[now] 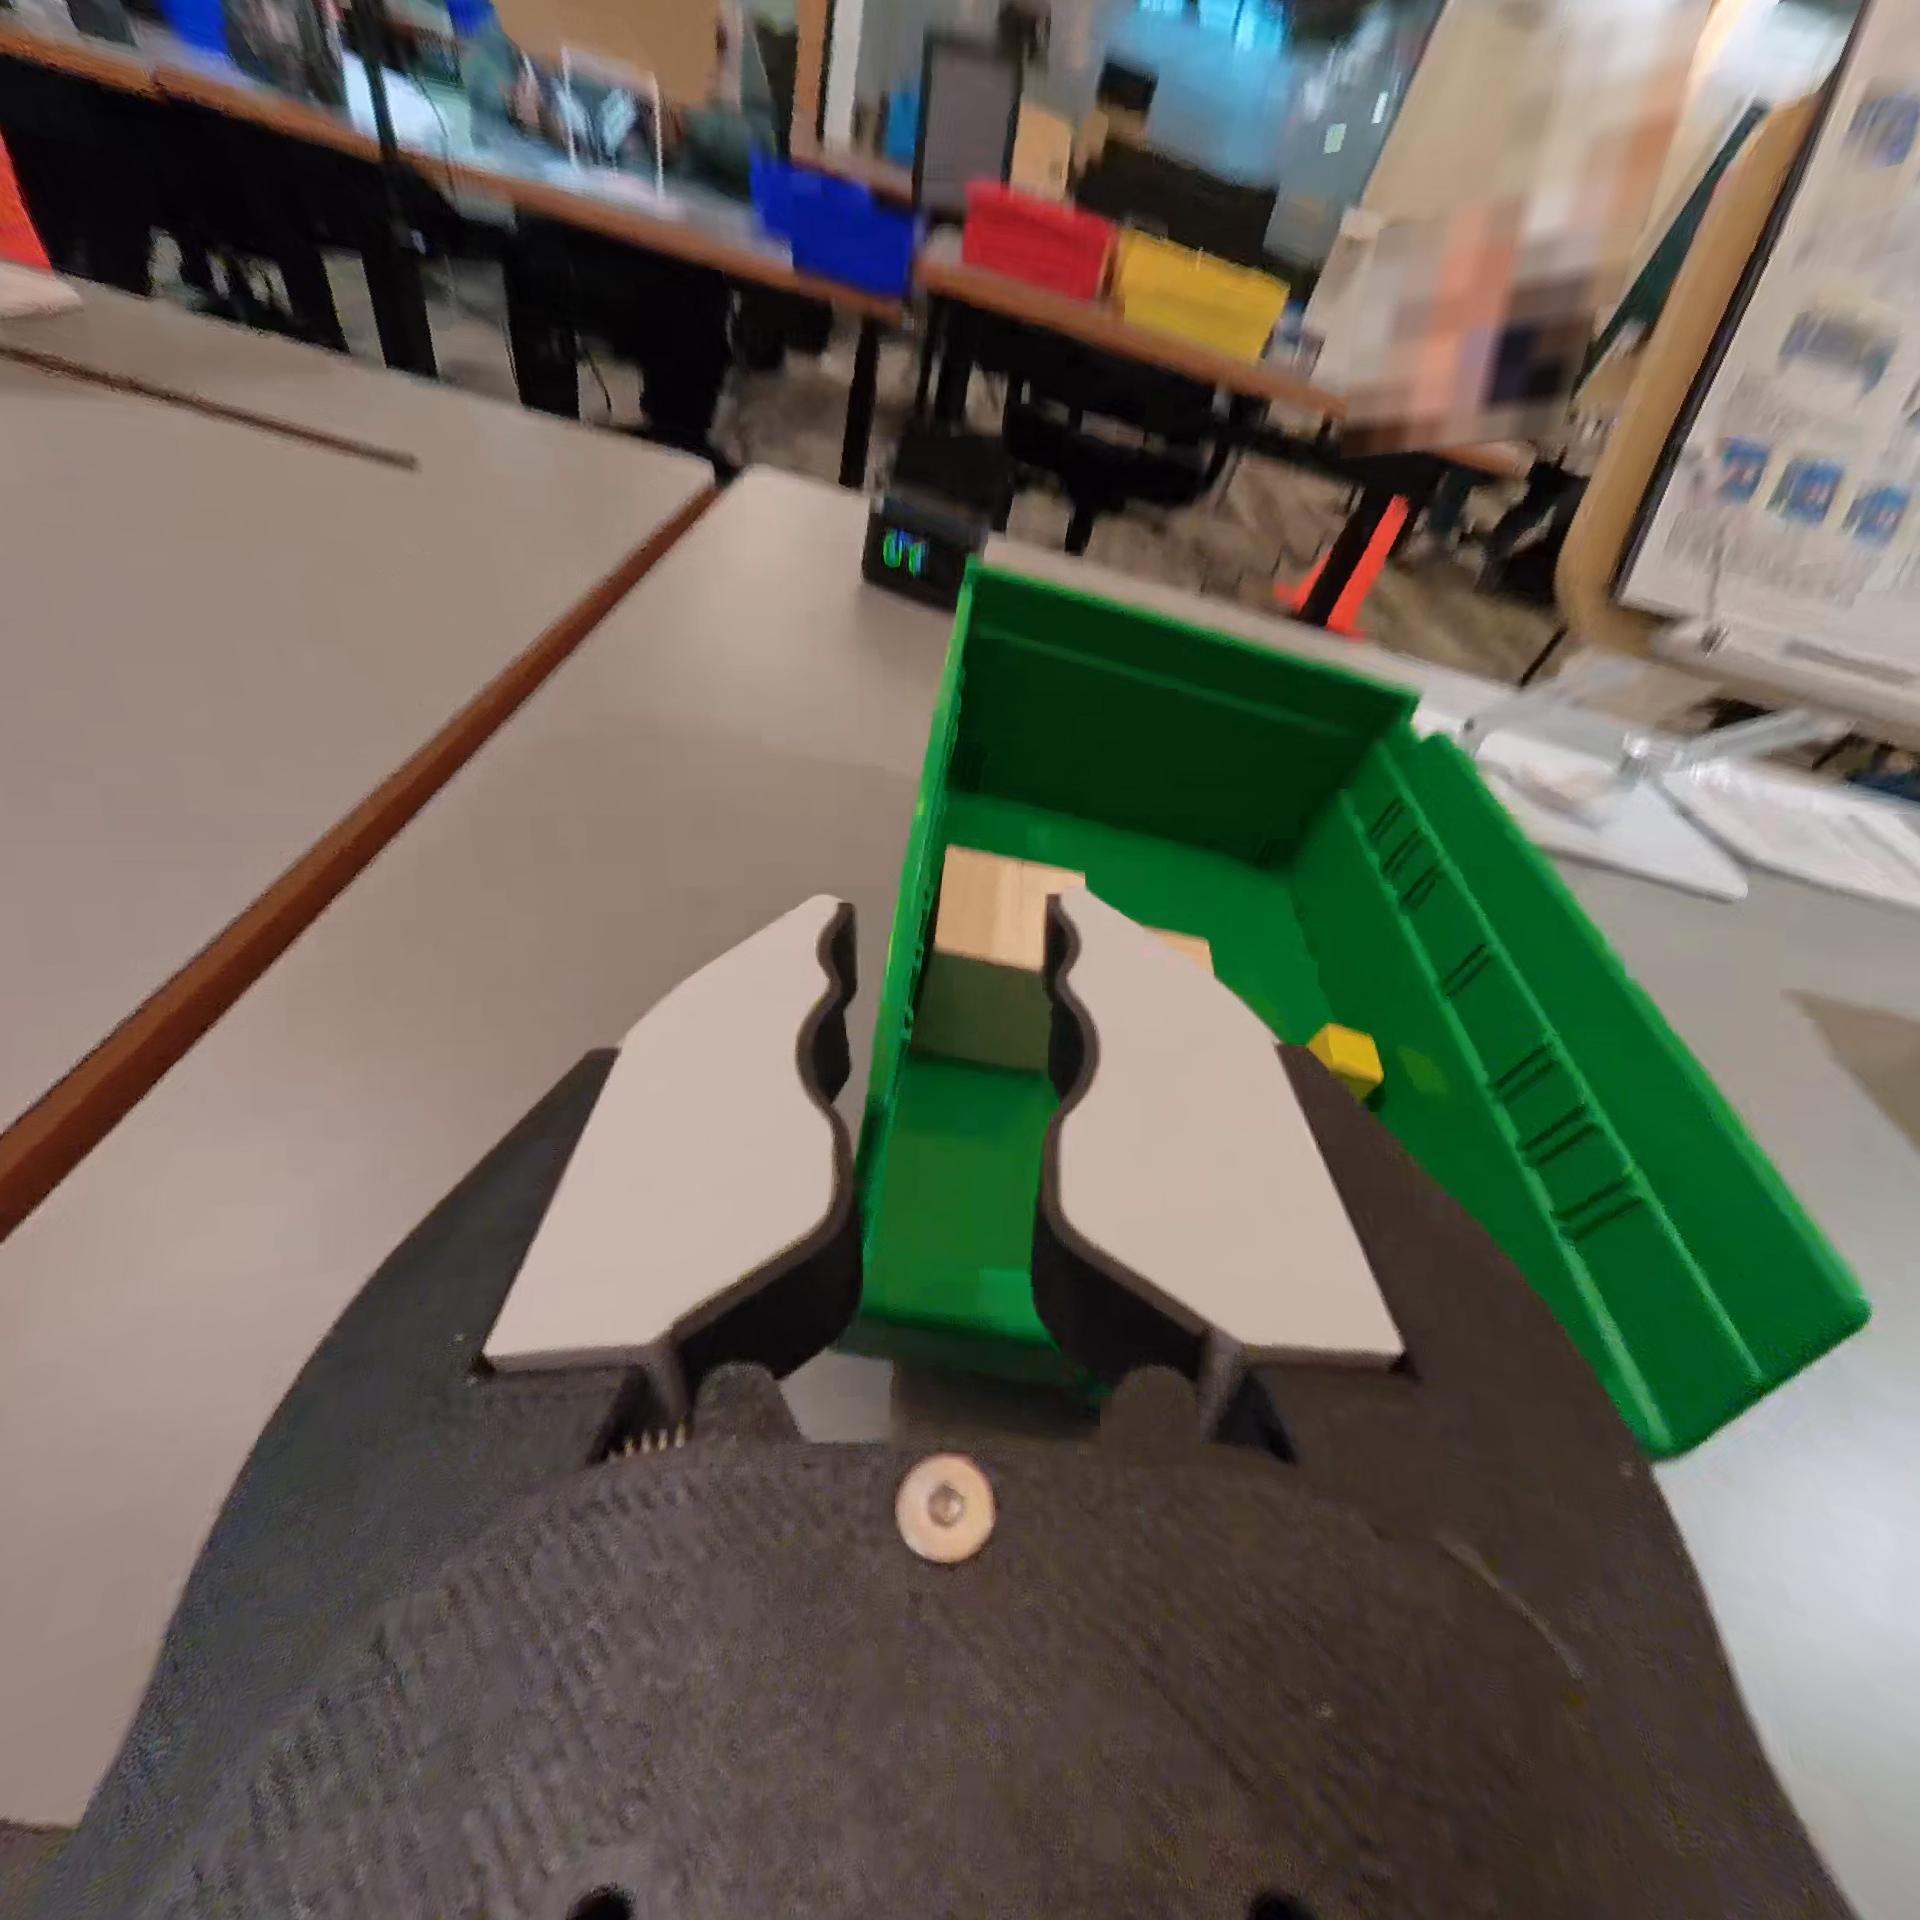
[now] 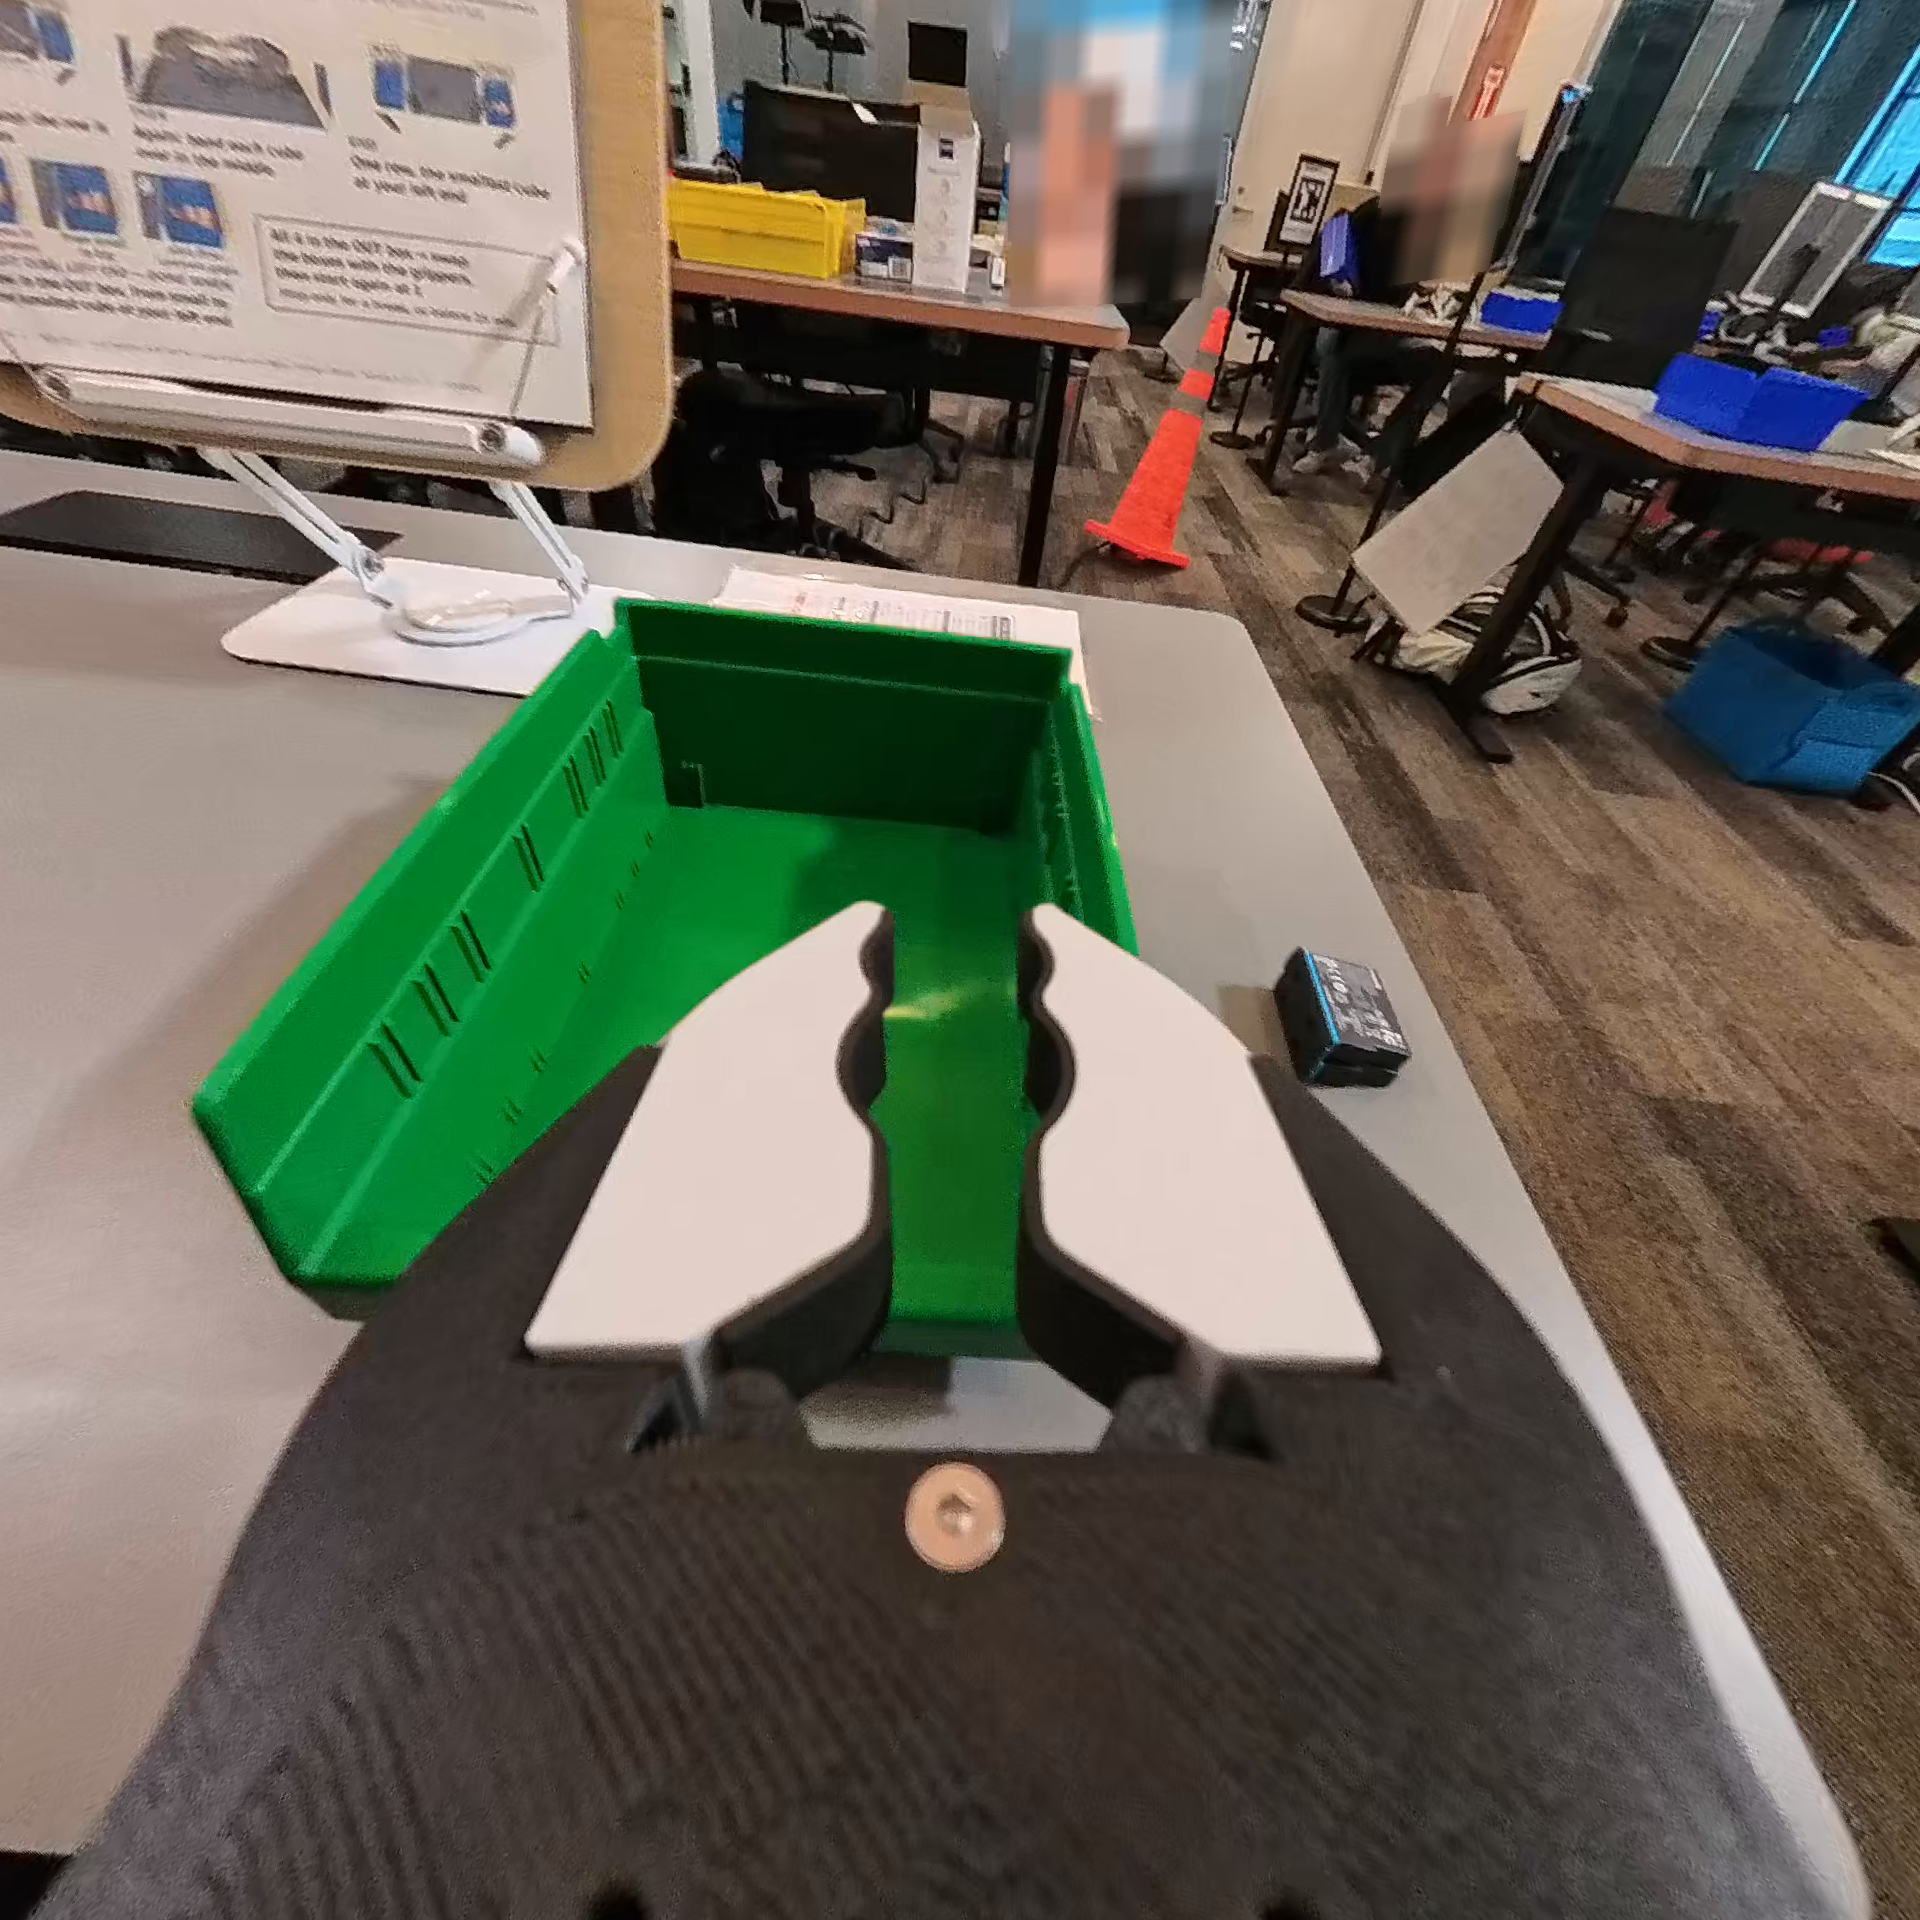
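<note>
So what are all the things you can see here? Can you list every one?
Green bin: one, green, on the grey table, open top.
Wooden block: one, pale wood, inside the bin by its left wall.
Yellow block: one, small, yellow, on the bin floor.
Black battery: one, black with blue trim, on the table right of the bin.
Instruction sheet stand: one, white, behind the bin.
Traffic cone: one, orange, on the floor.
Grey table: one, under the bin.
Left tongs: open, empty, over the bin.
Right tongs: open, empty, over the bin.
</note>
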Demonstrator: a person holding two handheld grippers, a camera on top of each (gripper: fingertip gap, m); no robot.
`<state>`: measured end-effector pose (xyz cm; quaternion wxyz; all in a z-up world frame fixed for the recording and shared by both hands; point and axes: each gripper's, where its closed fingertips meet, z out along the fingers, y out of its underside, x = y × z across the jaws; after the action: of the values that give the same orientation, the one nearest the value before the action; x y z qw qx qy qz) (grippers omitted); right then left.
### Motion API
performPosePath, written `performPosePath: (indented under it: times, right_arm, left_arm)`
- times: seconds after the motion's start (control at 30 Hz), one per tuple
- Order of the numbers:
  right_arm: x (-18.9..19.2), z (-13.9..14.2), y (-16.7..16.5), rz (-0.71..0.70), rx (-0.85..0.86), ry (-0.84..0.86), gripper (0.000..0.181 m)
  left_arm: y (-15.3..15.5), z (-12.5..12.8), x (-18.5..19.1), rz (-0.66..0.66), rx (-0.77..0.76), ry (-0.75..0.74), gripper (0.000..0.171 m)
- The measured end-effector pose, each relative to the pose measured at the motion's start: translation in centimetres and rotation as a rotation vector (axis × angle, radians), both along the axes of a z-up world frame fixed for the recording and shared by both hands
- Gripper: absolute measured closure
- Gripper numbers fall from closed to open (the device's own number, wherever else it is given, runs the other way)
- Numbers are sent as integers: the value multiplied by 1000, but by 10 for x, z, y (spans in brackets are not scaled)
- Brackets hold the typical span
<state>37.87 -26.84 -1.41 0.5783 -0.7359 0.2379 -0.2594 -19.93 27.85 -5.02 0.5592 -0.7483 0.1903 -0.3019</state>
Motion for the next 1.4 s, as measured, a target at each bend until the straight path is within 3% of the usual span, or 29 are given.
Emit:
performPosePath:
  times: [0.13,0.23,0.37,0.53,0.7,0.83,1.03,1.27,1.33,1.4]
  right_arm:
    - [-14,16,13,53,53,-63,164]
    - [-30,40,26,90,173,-128,165]
    - [-61,54,56,194,271,-96,150]
    - [-91,32,94,247,234,9,119]
    - [-104,3,110,228,71,-46,134]
    - [-123,5,123,317,98,-44,135]
    - [-161,-15,156,489,126,122,133]
    - [-203,-46,178,639,-3,151,133]
    - [-208,-52,180,650,-42,134,133]
    - [-213,-56,183,662,-57,130,134]
  left_arm:
    - [-3,25,-5,22,108,-89,142]
    - [-7,53,-21,141,265,-133,140]
    - [-20,77,-26,200,419,-165,145]
    - [-27,68,-3,111,409,-113,145]
    - [-32,57,16,13,337,-115,149]
    - [-38,49,33,-60,322,-63,149]
    - [-50,36,57,-173,313,34,149]
    - [-68,32,75,-293,313,69,150]
    - [-74,29,84,-353,300,84,146]
    - [-84,30,101,-496,270,112,143]
